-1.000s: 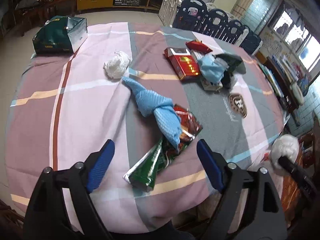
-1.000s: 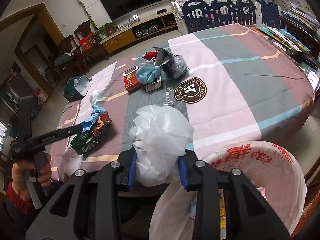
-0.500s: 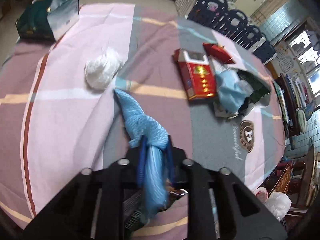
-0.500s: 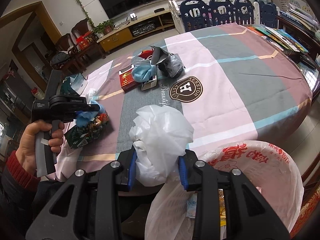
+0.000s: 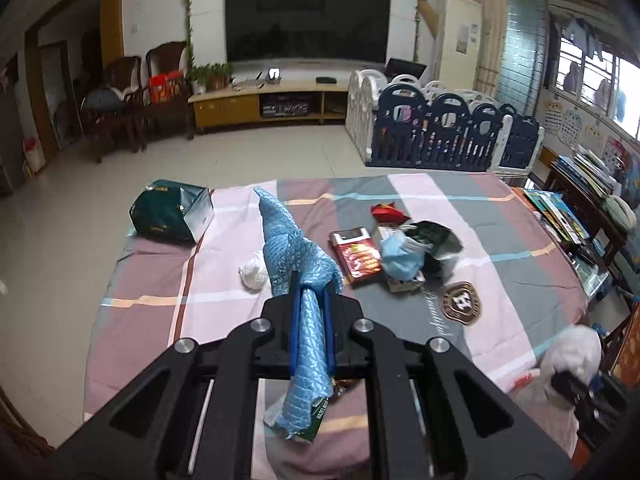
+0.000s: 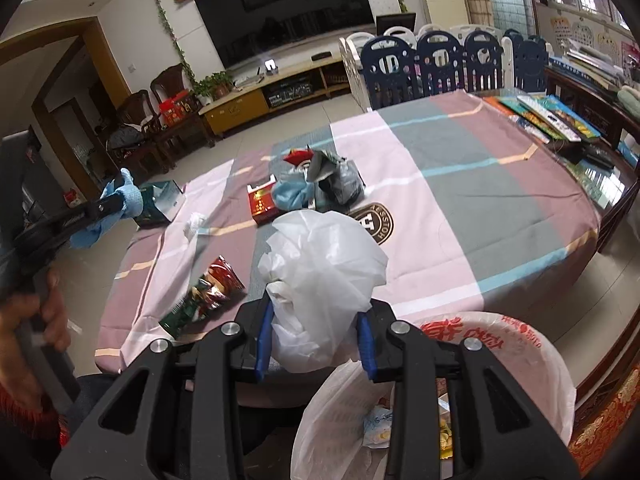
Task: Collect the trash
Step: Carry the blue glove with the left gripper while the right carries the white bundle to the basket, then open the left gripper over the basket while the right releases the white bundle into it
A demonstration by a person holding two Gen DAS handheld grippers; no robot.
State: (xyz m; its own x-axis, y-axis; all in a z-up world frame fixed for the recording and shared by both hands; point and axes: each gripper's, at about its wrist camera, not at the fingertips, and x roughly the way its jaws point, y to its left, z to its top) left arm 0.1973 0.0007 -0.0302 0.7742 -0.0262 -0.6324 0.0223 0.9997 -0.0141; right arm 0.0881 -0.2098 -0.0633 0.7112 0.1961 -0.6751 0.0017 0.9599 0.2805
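Observation:
My left gripper [image 5: 311, 334] is shut on a blue crumpled cloth [image 5: 294, 252] and holds it up above the table; it also shows in the right wrist view [image 6: 120, 200] at the far left. My right gripper [image 6: 316, 346] is shut on a white crumpled plastic bag [image 6: 320, 276] above the open trash bag [image 6: 520, 360] at the table's near edge. A red-green snack wrapper [image 6: 204, 296] lies on the checked tablecloth [image 6: 460, 208]. A white paper wad [image 5: 254, 272] lies further back.
A red box [image 5: 358, 254], a blue mask [image 5: 398, 254] and dark wrappers [image 5: 436, 240] are piled mid-table. A green box [image 5: 172, 214] sits at the far left corner. Books [image 6: 548, 114] lie on a side table at the right.
My left gripper closed on the blue cloth and lifted it off the snack wrapper, tilting upward. My right gripper stayed over the trash bag with the white bag in it.

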